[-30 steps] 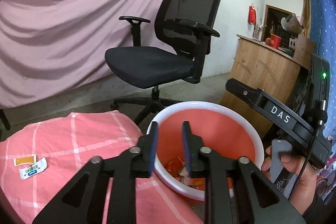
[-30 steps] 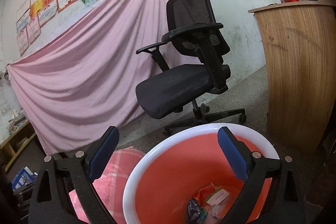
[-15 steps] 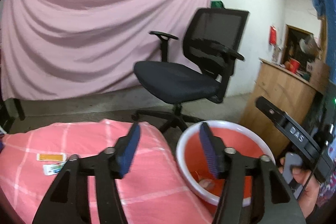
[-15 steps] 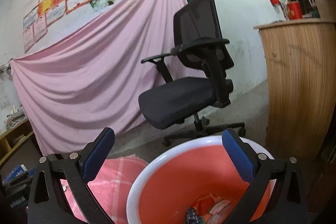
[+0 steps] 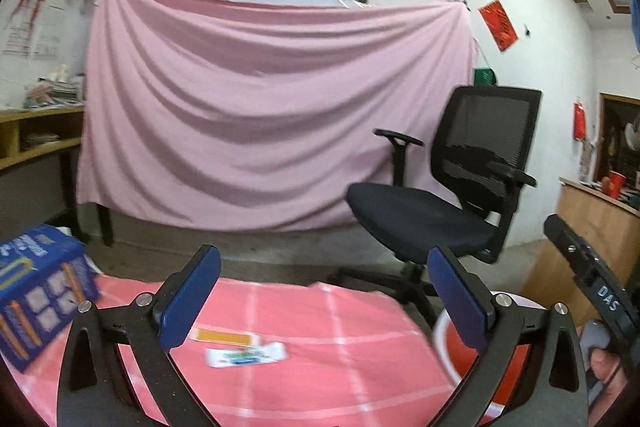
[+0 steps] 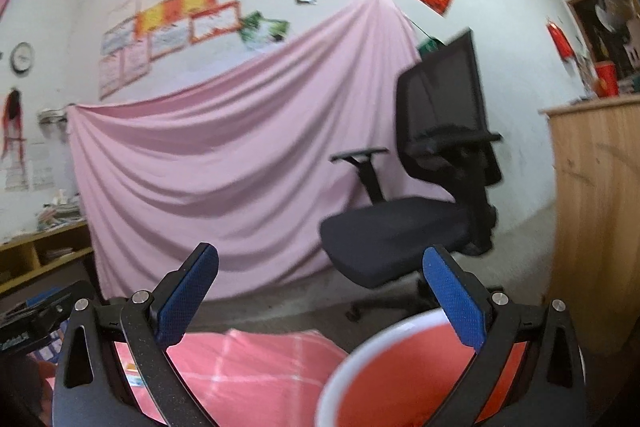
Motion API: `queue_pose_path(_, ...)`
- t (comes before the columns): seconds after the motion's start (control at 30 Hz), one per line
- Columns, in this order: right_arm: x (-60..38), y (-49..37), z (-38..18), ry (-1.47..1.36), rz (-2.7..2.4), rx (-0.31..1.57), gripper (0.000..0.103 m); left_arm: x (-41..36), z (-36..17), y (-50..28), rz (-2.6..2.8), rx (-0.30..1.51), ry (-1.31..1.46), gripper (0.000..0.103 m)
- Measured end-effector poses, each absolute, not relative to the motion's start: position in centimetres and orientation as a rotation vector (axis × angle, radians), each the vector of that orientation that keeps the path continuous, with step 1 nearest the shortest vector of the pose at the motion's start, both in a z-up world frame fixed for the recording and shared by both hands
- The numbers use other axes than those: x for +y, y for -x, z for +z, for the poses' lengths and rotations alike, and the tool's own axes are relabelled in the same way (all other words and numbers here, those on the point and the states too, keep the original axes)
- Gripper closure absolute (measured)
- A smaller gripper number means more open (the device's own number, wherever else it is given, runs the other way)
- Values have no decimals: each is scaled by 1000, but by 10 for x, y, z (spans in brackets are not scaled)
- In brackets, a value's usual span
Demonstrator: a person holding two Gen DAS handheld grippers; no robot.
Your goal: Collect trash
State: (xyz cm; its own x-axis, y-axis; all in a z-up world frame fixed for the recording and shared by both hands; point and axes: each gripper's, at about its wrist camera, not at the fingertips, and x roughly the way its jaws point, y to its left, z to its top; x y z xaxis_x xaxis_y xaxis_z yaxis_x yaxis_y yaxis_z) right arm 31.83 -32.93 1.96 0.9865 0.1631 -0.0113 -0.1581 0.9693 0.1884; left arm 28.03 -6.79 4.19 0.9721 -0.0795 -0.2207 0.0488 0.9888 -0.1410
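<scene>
Left gripper (image 5: 325,297): jaws spread wide, nothing between them, held above the pink checked cloth (image 5: 320,359). Two flat wrappers on the cloth toward its middle, just beside each other: orange wrapper (image 5: 224,335) farther back, long axis running left to right; white wrapper (image 5: 246,355) nearer, long axis also left to right, right end tilted slightly away. Blue box (image 5: 36,299) at the cloth's left edge. Red bin with white rim (image 5: 460,347) off the cloth's right edge. Right gripper (image 6: 320,297): jaws spread wide, empty, above the bin's (image 6: 360,359) near rim. Office chair (image 5: 452,195) behind.
</scene>
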Motion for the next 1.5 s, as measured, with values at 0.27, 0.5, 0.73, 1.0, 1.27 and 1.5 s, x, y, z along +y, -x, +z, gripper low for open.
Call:
queue_pose_path(0.27,-273,-307,23,-94,277,-67,0,-14,35,-253,82,161,133,2)
queue_pose_path(0.5,-235,-303,17,13,366,-75,0,19,17,-235,174,141,120,2)
queue_pose_path(0.73,-202,-320,0,121,422,42,0,38,0,-242,187,234,93,2)
queue_pose_path(1.0,-187,-351,-23,161,489,255,0,45,-21,-267,183,394,51,2)
queue_pose_path(1.27,-159,-391,-54,233,633,568,1,54,-45,-289,136,574,31,3)
queue_pose_path(1.5,-133,-415,-79,318,758,780,20,60,-59,-298,65,677,55,26)
